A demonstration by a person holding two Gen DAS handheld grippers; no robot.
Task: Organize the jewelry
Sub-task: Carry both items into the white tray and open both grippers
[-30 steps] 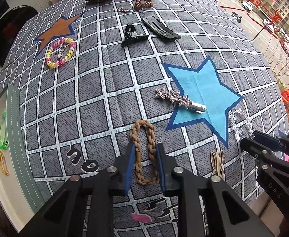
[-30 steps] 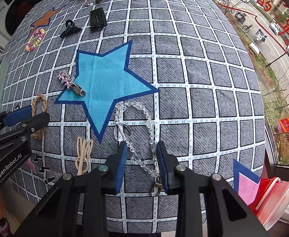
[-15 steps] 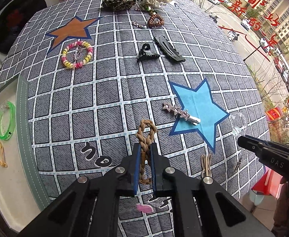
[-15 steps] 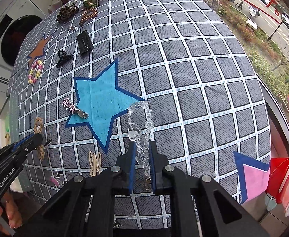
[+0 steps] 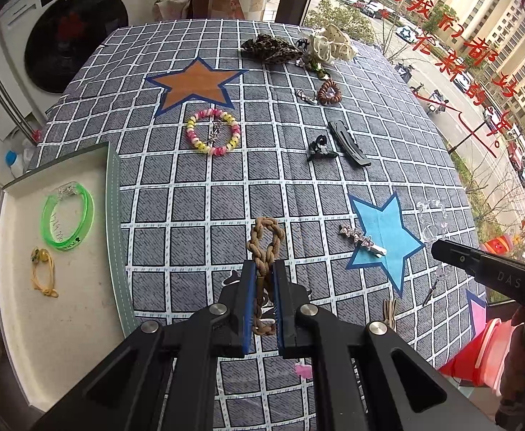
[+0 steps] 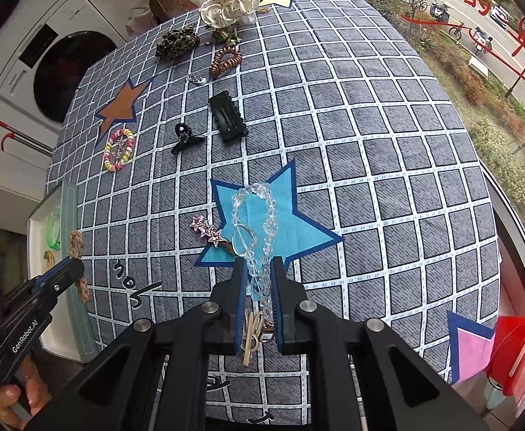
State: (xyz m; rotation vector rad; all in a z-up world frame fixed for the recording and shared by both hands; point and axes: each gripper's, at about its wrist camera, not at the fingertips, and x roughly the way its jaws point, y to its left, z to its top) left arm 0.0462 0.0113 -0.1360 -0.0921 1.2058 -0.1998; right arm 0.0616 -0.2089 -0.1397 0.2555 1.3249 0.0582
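Note:
My left gripper (image 5: 263, 273) is shut on a tan braided rope bracelet (image 5: 265, 240) and holds it in the air above the checked tablecloth, right of the white tray (image 5: 72, 323). My right gripper (image 6: 256, 273) is shut on a clear crystal bead bracelet (image 6: 253, 215), lifted over the blue star patch (image 6: 287, 215). The left gripper with the braided bracelet also shows at the left of the right wrist view (image 6: 75, 248). The right gripper shows at the right of the left wrist view (image 5: 442, 249), with the crystal bracelet (image 5: 431, 215).
The tray holds a green bangle (image 5: 67, 217) and a yellow hair tie (image 5: 42, 273). On the cloth lie a star hair clip (image 5: 361, 240), a pink-yellow bead bracelet (image 5: 212, 135), black clips (image 5: 348, 142), scrunchies (image 5: 330, 45), a tan hair tie (image 6: 251, 334). Red container (image 6: 521, 352) at right.
Both grippers closed from open onto their bracelets, then rose well above the table, lifting the bracelets off the cloth. The tray has come into fuller view.

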